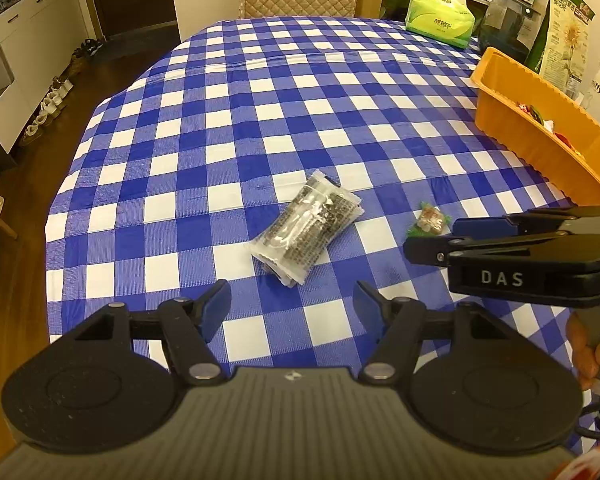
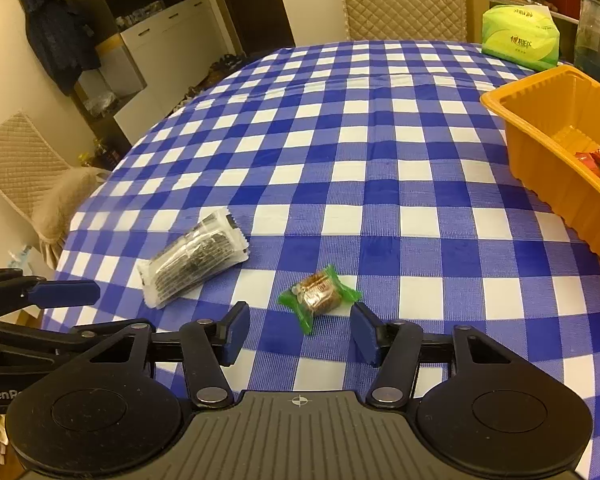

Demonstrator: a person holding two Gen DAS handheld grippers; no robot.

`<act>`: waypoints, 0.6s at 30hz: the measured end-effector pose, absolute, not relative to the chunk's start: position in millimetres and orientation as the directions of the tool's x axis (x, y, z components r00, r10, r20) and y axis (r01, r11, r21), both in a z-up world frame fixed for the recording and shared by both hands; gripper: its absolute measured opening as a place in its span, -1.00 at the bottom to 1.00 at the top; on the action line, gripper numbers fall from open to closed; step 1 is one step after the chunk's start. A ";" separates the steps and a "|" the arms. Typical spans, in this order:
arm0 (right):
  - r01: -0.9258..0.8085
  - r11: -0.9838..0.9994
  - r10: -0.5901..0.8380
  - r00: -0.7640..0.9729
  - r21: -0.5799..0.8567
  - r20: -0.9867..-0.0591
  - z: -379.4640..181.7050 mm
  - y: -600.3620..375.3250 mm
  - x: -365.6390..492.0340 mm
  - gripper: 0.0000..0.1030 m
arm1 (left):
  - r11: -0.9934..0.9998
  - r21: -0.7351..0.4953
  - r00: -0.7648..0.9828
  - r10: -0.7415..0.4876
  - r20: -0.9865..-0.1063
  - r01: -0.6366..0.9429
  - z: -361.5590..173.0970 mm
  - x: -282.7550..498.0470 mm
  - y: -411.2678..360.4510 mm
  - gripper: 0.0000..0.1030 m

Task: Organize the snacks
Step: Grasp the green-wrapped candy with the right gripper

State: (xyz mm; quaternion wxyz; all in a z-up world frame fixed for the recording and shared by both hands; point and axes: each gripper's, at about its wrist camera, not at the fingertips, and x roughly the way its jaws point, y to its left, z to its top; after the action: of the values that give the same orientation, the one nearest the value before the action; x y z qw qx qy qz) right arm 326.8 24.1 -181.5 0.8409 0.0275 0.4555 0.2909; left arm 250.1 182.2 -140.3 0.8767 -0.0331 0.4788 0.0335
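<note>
A clear-and-black snack packet (image 1: 306, 226) lies on the checked tablecloth just ahead of my open, empty left gripper (image 1: 290, 306). It also shows in the right wrist view (image 2: 194, 258). A small green-wrapped candy (image 2: 320, 294) lies just ahead of my open, empty right gripper (image 2: 300, 334); it shows in the left wrist view (image 1: 430, 222) too, beside the right gripper (image 1: 432, 240). An orange tray (image 2: 540, 148) with several wrapped snacks stands at the right, also in the left wrist view (image 1: 536, 120).
A green tissue pack (image 1: 440, 18) sits at the table's far right, with a dark jar (image 1: 502, 26) and a tall snack bag (image 1: 564, 32) behind the tray. Quilted chairs stand at the far end (image 2: 404, 0) and left side (image 2: 24, 168).
</note>
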 end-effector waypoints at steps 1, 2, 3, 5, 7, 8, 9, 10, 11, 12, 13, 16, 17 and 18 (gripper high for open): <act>-0.463 0.829 0.514 0.415 0.312 -0.750 -182.4 25.6 328.5 0.06 | 0.996 -0.028 0.539 0.025 -0.842 -0.090 -140.8 251.2 183.5 0.26; -0.463 0.830 0.514 0.417 0.311 -0.750 -183.0 27.2 330.2 0.05 | 0.996 -0.029 0.539 0.023 -0.842 -0.089 -141.0 252.2 184.6 0.26; -0.465 0.830 0.513 0.420 0.308 -0.748 -183.0 29.0 331.5 0.03 | 0.996 -0.030 0.540 0.022 -0.842 -0.087 -141.4 253.2 185.4 0.26; -0.467 0.831 0.511 0.425 0.303 -0.747 -182.8 31.2 334.5 0.00 | 0.996 -0.029 0.541 0.020 -0.841 -0.082 -141.9 255.2 186.5 0.26; -0.468 0.832 0.509 0.429 0.299 -0.746 -182.9 33.5 337.6 -0.07 | 0.997 -0.028 0.542 0.019 -0.840 -0.078 -142.2 257.4 187.5 0.26; -0.469 0.833 0.507 0.432 0.294 -0.746 -183.0 35.0 338.9 -0.08 | 0.997 -0.028 0.543 0.018 -0.840 -0.077 -142.3 258.5 188.1 0.26; -0.473 0.833 0.504 0.435 0.287 -0.746 -183.2 36.5 339.8 -0.11 | 0.997 -0.028 0.544 0.018 -0.839 -0.076 -142.4 259.7 188.8 0.26; -0.480 0.834 0.499 0.440 0.275 -0.746 -183.4 38.1 340.0 -0.13 | 0.997 -0.028 0.544 0.018 -0.839 -0.076 -142.5 260.9 189.4 0.26; -0.487 0.834 0.493 0.445 0.260 -0.747 -183.6 39.7 340.1 -0.14 | 0.997 -0.028 0.545 0.017 -0.838 -0.074 -142.6 262.0 189.9 0.26; -0.495 0.833 0.488 0.450 0.247 -0.748 -183.8 41.5 339.9 -0.15 | 0.997 -0.028 0.547 0.016 -0.837 -0.072 -142.5 263.1 189.9 0.26; -0.501 0.833 0.484 0.454 0.234 -0.748 -184.3 43.4 339.4 -0.17 | 0.997 -0.028 0.549 0.014 -0.835 -0.068 -142.4 264.0 190.2 0.26; -0.524 0.830 0.467 0.470 0.189 -0.749 -185.6 48.4 336.8 -0.25 | 0.998 -0.021 0.552 0.012 -0.834 -0.053 -143.1 267.9 189.3 0.26; -0.534 0.828 0.461 0.475 0.171 -0.750 -186.1 49.8 335.6 -0.29 | 0.999 -0.015 0.553 0.014 -0.833 -0.048 -143.7 269.2 188.7 0.27; -0.543 0.825 0.455 0.479 0.154 -0.750 -186.7 50.9 334.6 -0.36 | 0.999 -0.012 0.553 0.014 -0.833 -0.043 -144.5 270.8 187.8 0.27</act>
State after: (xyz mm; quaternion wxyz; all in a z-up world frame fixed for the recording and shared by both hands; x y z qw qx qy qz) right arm 334.6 50.9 -186.7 0.8585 -0.0526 0.4192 0.2908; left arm 270.8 187.8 -144.5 0.8810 -0.0154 0.4725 0.0162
